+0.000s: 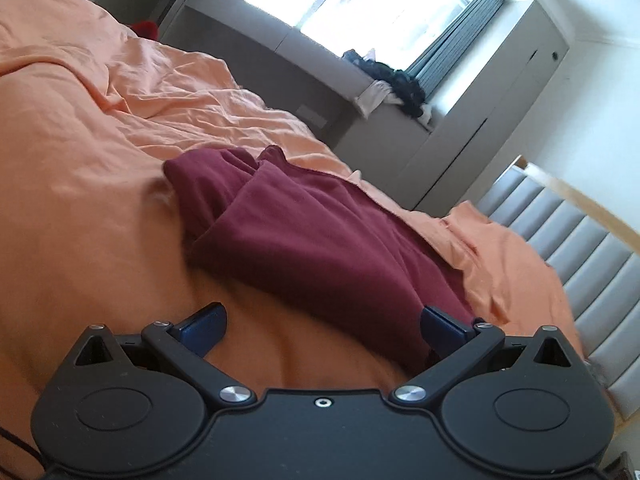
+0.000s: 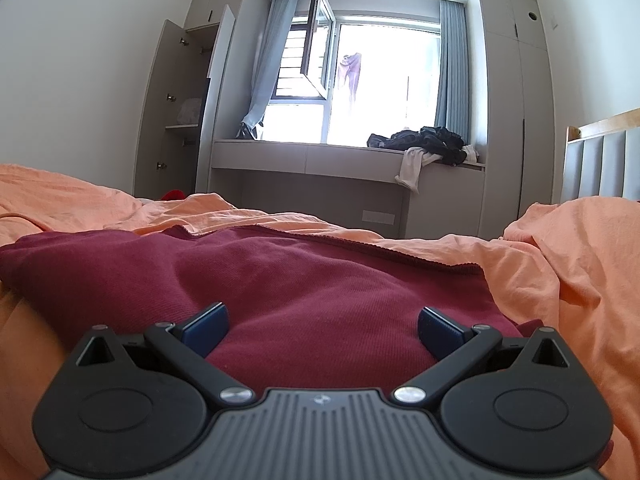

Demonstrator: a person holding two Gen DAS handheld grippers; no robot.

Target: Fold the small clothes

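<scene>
Garment [image 1: 312,236] folds visible left view; right claw [image 2: 323,330] (spread) hovers over flat cloth.

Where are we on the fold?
Done: the maroon garment already lies partly doubled over on the orange sheet, one layer lapping another. In hand: nothing; the left gripper and right gripper are both open, empty, low over the cloth. Left: further folds and squaring the bunched far end. Dark clothes on the window ledge look unfolded.
</scene>
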